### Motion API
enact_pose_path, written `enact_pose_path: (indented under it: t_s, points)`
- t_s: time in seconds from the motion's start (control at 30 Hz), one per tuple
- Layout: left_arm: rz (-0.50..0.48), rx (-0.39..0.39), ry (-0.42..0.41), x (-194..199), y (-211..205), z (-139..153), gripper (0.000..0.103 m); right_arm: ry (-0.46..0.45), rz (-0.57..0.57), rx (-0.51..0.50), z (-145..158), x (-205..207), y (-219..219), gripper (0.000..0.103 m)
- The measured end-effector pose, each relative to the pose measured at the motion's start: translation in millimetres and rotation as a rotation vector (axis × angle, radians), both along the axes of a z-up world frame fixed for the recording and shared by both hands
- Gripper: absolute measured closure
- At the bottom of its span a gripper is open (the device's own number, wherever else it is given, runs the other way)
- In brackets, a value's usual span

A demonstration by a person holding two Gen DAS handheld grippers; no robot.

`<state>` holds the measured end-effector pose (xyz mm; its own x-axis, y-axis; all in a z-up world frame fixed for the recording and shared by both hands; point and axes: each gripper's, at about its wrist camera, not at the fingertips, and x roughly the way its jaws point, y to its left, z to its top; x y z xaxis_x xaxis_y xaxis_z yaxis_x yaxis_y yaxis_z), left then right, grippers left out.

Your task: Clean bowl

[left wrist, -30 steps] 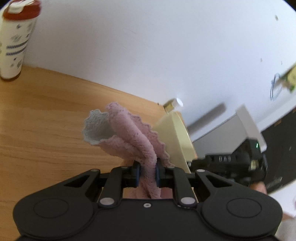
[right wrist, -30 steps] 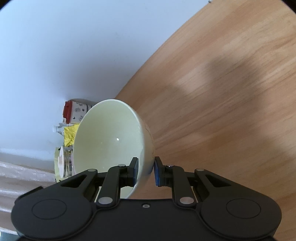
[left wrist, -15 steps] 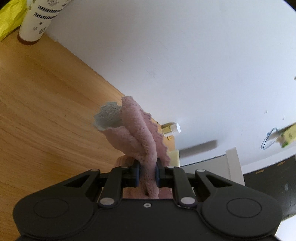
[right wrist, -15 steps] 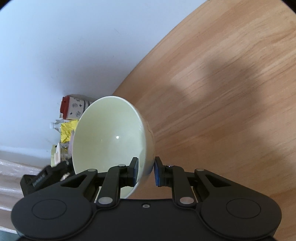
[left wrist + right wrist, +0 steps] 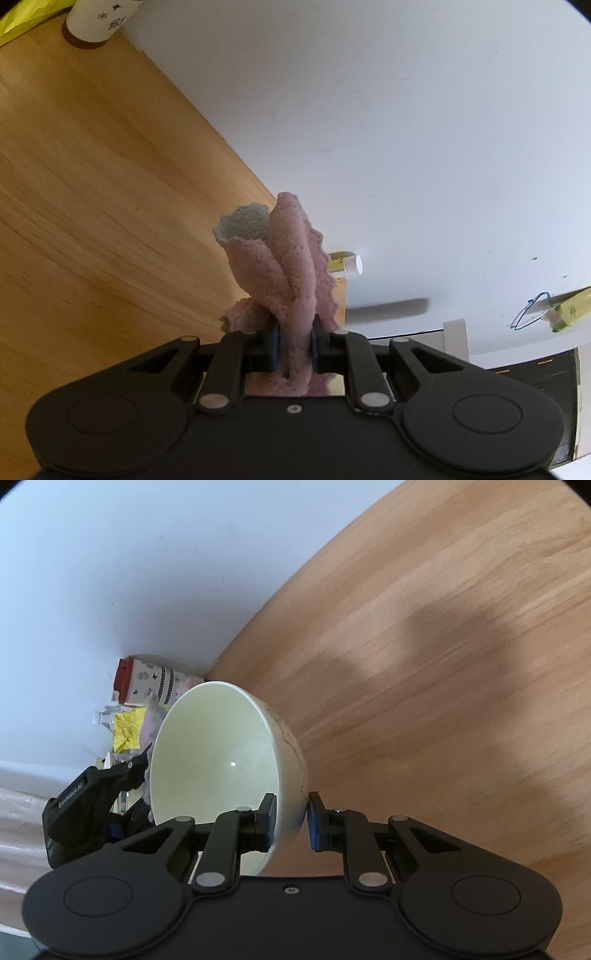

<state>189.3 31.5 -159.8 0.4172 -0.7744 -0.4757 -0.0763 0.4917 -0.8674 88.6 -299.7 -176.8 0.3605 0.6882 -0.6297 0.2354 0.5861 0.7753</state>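
A pale cream bowl is tilted on its side above the wooden table, its hollow facing left. My right gripper is shut on the bowl's rim, one pad inside and one outside. In the left wrist view my left gripper is shut on a bunched pink cloth with a grey-blue underside; the cloth stands up out of the jaws. In the right wrist view the left gripper sits just left of the bowl's mouth, with the pink cloth at the bowl's edge. The bowl is out of the left wrist view.
A patterned white cup with a red lid and a yellow crumpled wrapper stand by the white wall. The same cup shows top left in the left wrist view. A small white-capped bottle sits beyond the cloth.
My left gripper has rolled and come in toward the bowl's mouth; it now shows left of the bowl in the right wrist view. The bowl has left the left wrist view. My right gripper keeps its grip.
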Motion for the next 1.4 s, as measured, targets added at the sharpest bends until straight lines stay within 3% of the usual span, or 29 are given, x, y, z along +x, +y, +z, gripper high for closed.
enact_pose_path:
  t_s: [0.33,0.73,0.97,1.4]
  points:
    - [-0.016,0.006,0.007,-0.9,6.2,-3.0,0.089,-0.045,-0.007,-0.043,7.0,3.1,-10.5,0.083]
    - [0.015,0.038,0.043,-8.9,19.0,-13.3,0.088,0.085,-0.068,0.073,-18.7,-1.6,-16.6,0.084]
    - [0.021,0.110,0.036,-19.8,34.1,-17.4,0.088,0.060,-0.064,-0.011,-15.1,0.3,-21.2,0.084]
    - [0.039,0.314,0.055,-33.0,59.4,-29.7,0.088,0.068,-0.053,-0.134,-24.6,4.7,-27.2,0.084]
